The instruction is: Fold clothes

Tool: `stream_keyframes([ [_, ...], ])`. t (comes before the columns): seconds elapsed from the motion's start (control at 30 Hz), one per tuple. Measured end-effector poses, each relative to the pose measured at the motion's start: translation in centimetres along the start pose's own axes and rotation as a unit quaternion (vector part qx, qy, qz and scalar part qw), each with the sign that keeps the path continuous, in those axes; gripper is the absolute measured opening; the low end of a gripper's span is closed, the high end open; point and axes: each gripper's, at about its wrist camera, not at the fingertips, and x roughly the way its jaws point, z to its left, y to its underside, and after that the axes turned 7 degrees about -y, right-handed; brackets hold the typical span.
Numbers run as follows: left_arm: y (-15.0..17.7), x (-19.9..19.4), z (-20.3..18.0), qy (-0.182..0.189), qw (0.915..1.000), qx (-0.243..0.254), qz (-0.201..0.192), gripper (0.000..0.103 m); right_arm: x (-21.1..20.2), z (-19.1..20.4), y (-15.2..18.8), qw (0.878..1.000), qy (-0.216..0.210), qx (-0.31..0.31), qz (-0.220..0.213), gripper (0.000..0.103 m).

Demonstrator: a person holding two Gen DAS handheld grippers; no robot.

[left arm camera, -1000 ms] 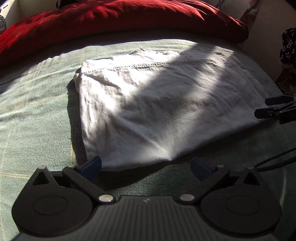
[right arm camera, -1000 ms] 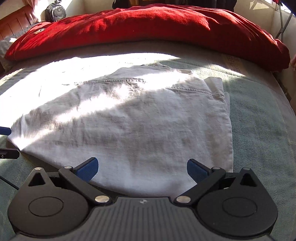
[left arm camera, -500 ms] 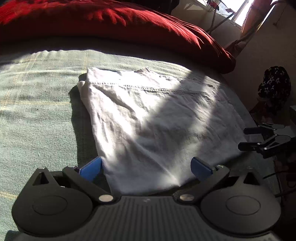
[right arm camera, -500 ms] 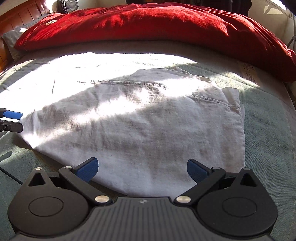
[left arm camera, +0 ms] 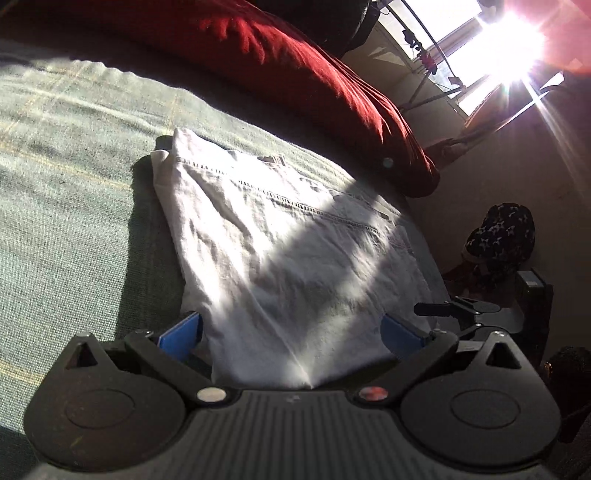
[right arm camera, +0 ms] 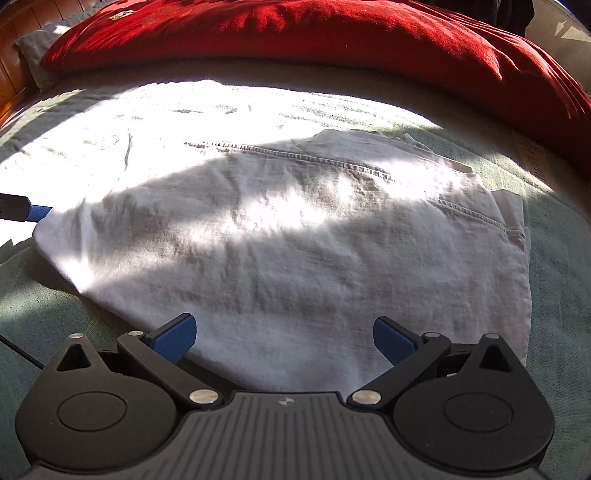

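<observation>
White garment (right arm camera: pixel 295 240) lies folded flat on the green bedspread (left arm camera: pixel 74 184) — my left tongs (left arm camera: pixel 291 332) and right tongs (right arm camera: pixel 284 334) both released, holding nothing — further folds probably remain.

We've got two low wrist views, both close over the bed (left arm camera: pixel 66 192). Left faces along the white garment (left arm camera: pixel 280 258) toward the window (left arm camera: pixel 491 70); right faces the red duvet (right arm camera: pixel 332 33). Both share the garment and duvet.
</observation>
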Motion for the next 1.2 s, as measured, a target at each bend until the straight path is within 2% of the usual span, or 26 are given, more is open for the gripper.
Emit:
stream_keyframes([
  [0.07, -0.3, -0.1, -0.3, 0.011, 0.9999, 0.008, -0.004, 0.102, 0.3, 0.3, -0.2, 1.000, -0.002, 0.001, 0.002, 0.103],
  [0.17, -0.7, 0.6, -0.4, 0.040, 0.9989, 0.017, 0.015, 0.102, 0.7, 0.7, -0.4, 1.000, -0.004, -0.001, 0.004, 0.103],
  [0.3, -0.4, 1.9, 0.1, 0.072, 0.9941, 0.021, 0.078, 0.102, 1.2, 1.3, -0.7, 1.000, -0.009, -0.009, 0.007, 0.103],
  [0.4, 0.1, 2.6, 0.6, 0.074, 0.9888, 0.025, 0.127, 0.102, 1.3, 1.5, -0.8, 1.000, -0.007, -0.016, 0.011, 0.103],
  [0.5, -0.1, 2.7, 0.6, 0.079, 0.9813, 0.055, 0.166, 0.102, 1.4, 1.5, -0.8, 1.000, -0.005, -0.018, 0.013, 0.103],
  [0.57, -0.3, 2.8, 0.5, 0.073, 0.9749, 0.080, 0.194, 0.102, 1.4, 1.4, -0.7, 1.000, -0.003, -0.019, 0.014, 0.103],
  [0.67, -0.4, 2.5, 0.3, 0.058, 0.9691, 0.112, 0.212, 0.102, 1.2, 1.3, -0.7, 1.000, 0.000, -0.022, 0.013, 0.103],
  [0.73, -0.4, 2.1, 0.1, 0.031, 0.9662, 0.129, 0.221, 0.102, 1.1, 1.3, -0.6, 1.000, 0.001, -0.025, 0.012, 0.103],
  [0.77, -0.4, 1.8, 0.0, 0.006, 0.9648, 0.139, 0.223, 0.102, 0.9, 1.2, -0.6, 1.000, 0.002, -0.027, 0.010, 0.103],
  [0.83, -0.5, 0.6, -0.1, -0.038, 0.9653, 0.150, 0.210, 0.102, 0.5, 1.1, -0.5, 1.000, 0.002, -0.030, 0.006, 0.103],
  [0.9, -0.9, -0.8, -0.4, -0.056, 0.9703, 0.149, 0.182, 0.102, 0.0, 1.1, -0.5, 0.999, 0.003, -0.032, -0.002, 0.103],
  [1.03, -2.0, -1.5, -2.8, -0.028, 0.9829, 0.152, 0.100, 0.102, -0.2, 1.1, -0.8, 0.999, 0.006, -0.039, -0.021, 0.103],
  [1.1, -2.0, -0.1, -4.1, -0.019, 0.9827, 0.169, 0.072, 0.102, 0.2, 1.1, -1.0, 0.999, 0.010, -0.043, -0.028, 0.103],
  [1.2, -1.1, 3.4, -5.7, -0.054, 0.9773, 0.200, 0.046, 0.102, 0.9, 1.0, -1.1, 0.998, 0.019, -0.051, -0.042, 0.103],
])
